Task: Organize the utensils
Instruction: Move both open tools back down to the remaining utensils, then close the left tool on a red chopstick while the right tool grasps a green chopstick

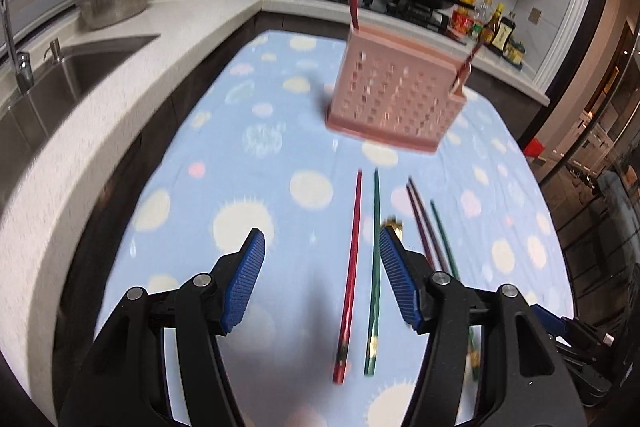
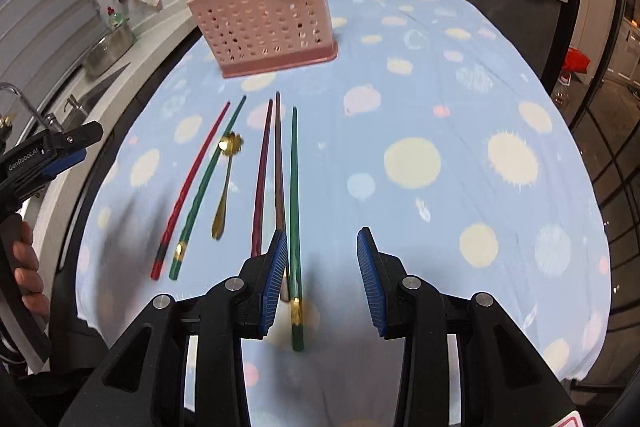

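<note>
Right wrist view shows the right gripper with its ribbed blue fingers spread apart and holding nothing, the nearer green chopstick lying between them, just beside the left pad; left wrist view has the left gripper likewise open and empty, poised above the red chopstick and a second green chopstick; beyond the pads, on the soft blue dotted cloth that covers the surface, lie a purple chopstick, a brownish one and a small gold spoon with a flower-shaped bowl, all slender, glossy and roughly parallel; further out stands the pink holder, a perforated plastic caddy with compartments, already carrying a few reddish chopsticks upright at both ends; so I judge the sorting partly done, with five chopsticks and the spoon still to be lifted in; thin, smooth sticks flat on cloth will likely need a careful pinch.
</note>
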